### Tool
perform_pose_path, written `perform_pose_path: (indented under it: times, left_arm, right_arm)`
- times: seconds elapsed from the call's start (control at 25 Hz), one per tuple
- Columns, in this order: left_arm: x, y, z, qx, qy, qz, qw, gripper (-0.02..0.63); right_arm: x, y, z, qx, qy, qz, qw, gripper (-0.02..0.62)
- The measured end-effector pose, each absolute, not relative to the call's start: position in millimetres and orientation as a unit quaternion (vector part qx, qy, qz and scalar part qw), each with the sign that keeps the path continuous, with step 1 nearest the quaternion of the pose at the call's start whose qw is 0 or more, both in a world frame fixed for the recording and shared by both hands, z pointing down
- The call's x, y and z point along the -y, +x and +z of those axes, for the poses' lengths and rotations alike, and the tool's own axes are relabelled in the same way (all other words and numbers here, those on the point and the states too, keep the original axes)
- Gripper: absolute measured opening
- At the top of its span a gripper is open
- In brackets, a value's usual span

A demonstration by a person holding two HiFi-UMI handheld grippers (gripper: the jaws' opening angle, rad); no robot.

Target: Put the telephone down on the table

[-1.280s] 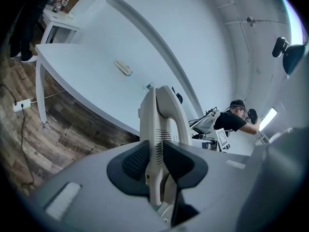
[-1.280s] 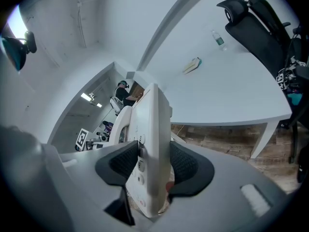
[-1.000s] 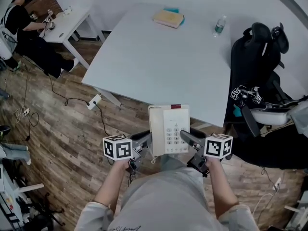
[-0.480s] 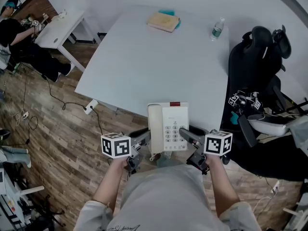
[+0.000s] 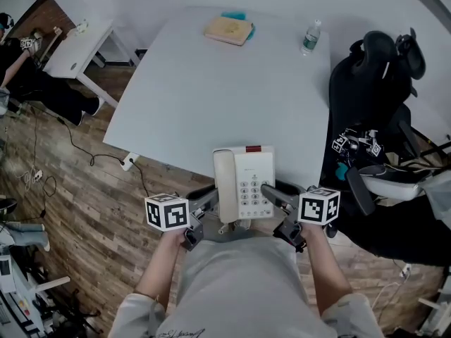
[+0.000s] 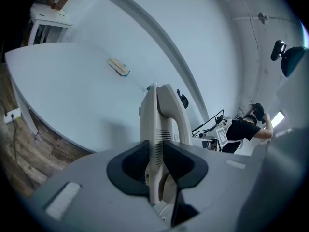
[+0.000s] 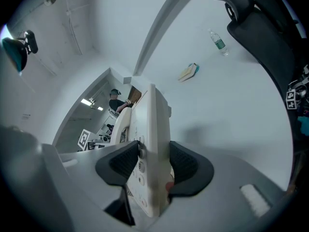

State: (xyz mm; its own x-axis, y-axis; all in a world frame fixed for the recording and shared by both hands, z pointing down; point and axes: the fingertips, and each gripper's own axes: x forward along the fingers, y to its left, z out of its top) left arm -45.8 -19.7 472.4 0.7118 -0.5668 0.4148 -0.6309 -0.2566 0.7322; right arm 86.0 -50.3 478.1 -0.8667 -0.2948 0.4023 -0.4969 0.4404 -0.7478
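Note:
A cream telephone (image 5: 244, 184) with handset and keypad hangs in the air at the near edge of the white table (image 5: 232, 90). My left gripper (image 5: 205, 204) is shut on its left side, the handset side (image 6: 153, 144). My right gripper (image 5: 275, 197) is shut on its right side, the keypad body (image 7: 150, 163). In the head view the phone's far end lies over the table's near edge while its near end is over the floor. I cannot tell whether it touches the tabletop.
A tan book (image 5: 227, 29) on something teal and a water bottle (image 5: 309, 36) stand at the table's far side. A black office chair (image 5: 370, 83) is at the right. A second white desk (image 5: 70, 48) with a seated person (image 5: 21, 69) is at far left. Cables run across the wooden floor (image 5: 70, 189).
Both grippers have carried the telephone forward, from over the floor to the table's near edge. The table now fills more of the head view.

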Motion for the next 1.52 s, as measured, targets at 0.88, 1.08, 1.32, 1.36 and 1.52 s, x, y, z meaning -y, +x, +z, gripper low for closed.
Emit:
perform_pose_path:
  times: [0.88,1.08,1.32,1.36,1.52]
  left_arm:
    - [79,-57,473,0.334,0.804,0.065,0.488,0.104]
    - [95,-64,478,0.330,0.802,0.072,0.493,0.106]
    - [116,-76,482,0.327,0.802,0.081,0.493,0.104]
    - [121,-77,484,0.326,0.802,0.084,0.493,0.104]
    - [138,-80,490,0.322,0.801,0.088,0.496,0.104]
  right_arm:
    - [95,77,480,0.822,0.278,0.491,0.084,0.210]
    - [112,70,484,0.817,0.282,0.495,0.083,0.210]
    - [129,58,492,0.812,0.282,0.505,0.080,0.210]
    - [132,57,494,0.811,0.283,0.506,0.081,0.210]
    - [148,55,500,0.807,0.287,0.510,0.079,0.210]
